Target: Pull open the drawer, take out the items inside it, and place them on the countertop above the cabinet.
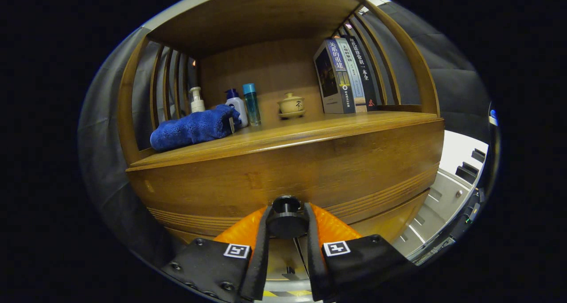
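The drawer (292,174) runs as a wide wooden front across the cabinet, its long axis side to side, face toward the camera. Its dark round knob (286,215) juts out at the lower middle, and the gripper (286,223) has its two fingers closed narrowly around it, one pressing on each side. On the countertop (310,128) above lie a rolled blue towel (195,128), a pump bottle (196,100), a white bottle (235,104), a slim blue bottle (251,103), a small lidded pot (291,104) and upright books (345,77) leaning right
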